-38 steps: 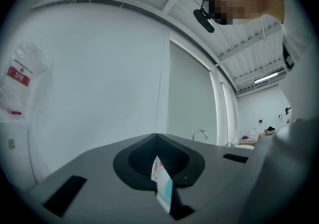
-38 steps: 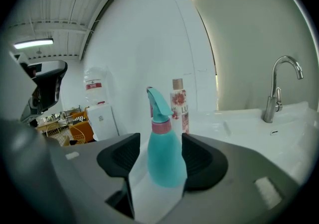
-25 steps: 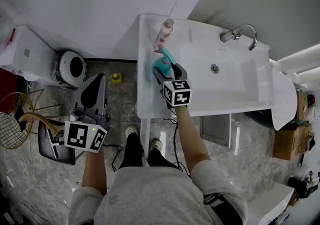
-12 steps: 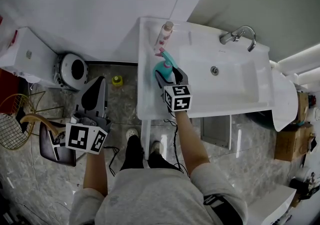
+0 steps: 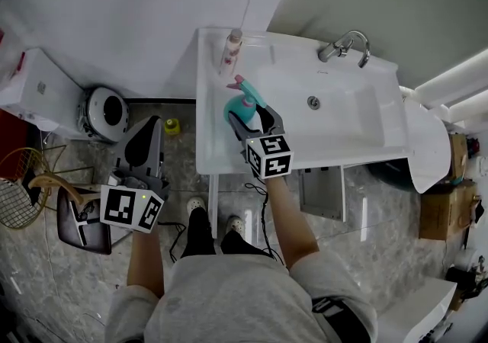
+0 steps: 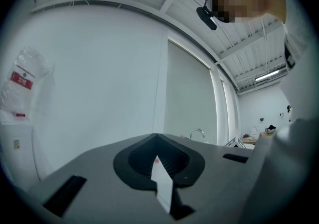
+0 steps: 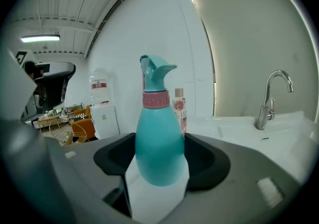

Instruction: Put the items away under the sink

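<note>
Two hand-held grippers are shown in the head view, one in each of the person's hands. The right hand-held gripper (image 5: 250,114) is placed just left of the frame's centre, over the left part of a white table with a sunken basin (image 5: 366,152). Its jaws are closed on the rounded lower body of a teal plastic spray bottle with a pink collar (image 7: 158,143). In the right gripper view both dark pads are seen pressed against the bottle's sides, and the bottle is held upright. It cannot be told whether the bottle's base rests on the table or is raised off it.

A slim pale bottle with a pink cap (image 5: 231,48) is stood near the table's upper left corner, behind the spray bottle and apart from it. A curved chrome tap (image 5: 345,46) is mounted at the upper edge of the basin, toward the upper right of the frame.

The left hand-held gripper (image 5: 149,123) is held at the lower left of the head view, above a grey marbled floor (image 5: 46,288) and well apart from the table. Its jaws are brought together and nothing is gripped between them. In the left gripper view it is pointed upward, toward a white wall and ceiling.
</note>
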Demonstrator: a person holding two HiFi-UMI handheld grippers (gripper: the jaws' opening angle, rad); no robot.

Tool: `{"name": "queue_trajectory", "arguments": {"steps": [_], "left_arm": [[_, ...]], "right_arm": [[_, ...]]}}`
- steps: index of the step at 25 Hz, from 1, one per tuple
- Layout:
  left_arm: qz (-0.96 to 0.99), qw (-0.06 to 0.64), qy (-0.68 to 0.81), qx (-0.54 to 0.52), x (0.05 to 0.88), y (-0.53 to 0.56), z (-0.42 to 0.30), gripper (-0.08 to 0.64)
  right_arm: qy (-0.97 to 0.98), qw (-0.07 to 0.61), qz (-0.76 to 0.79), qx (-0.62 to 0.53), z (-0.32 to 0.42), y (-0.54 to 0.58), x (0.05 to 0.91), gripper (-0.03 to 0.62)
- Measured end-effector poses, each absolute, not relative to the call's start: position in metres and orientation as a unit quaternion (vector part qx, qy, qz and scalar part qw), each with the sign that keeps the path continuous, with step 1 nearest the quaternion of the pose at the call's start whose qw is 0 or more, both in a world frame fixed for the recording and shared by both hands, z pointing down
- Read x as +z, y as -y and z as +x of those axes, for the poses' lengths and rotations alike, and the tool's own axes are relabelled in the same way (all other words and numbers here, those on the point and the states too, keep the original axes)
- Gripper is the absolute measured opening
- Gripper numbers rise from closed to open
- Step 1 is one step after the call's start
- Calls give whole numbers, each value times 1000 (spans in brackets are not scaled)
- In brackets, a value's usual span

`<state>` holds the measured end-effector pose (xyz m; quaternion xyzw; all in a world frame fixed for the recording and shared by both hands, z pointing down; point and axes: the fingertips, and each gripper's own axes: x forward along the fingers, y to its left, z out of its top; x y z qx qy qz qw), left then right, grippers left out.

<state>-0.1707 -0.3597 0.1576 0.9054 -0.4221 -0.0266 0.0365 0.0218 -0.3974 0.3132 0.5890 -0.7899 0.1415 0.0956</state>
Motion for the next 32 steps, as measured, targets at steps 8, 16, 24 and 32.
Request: {"name": "queue_trajectory", "arguments": {"steps": [8,16,24,32], "left_arm": [[905,28,423,-36,149,318,-151,8],[902,16,430,-43,139,277,-129,8],[890,8,452,-50,135,231,-113,8],[882,5,469,-53,134,199,-113,8]], "right_arm": [[797,88,583,130,36,353,290,318],[810,82,568,125,49,314,275,318],[827,83,542,120,58,272,273,318],[836,87,528,120,57,241,278,318]]}}
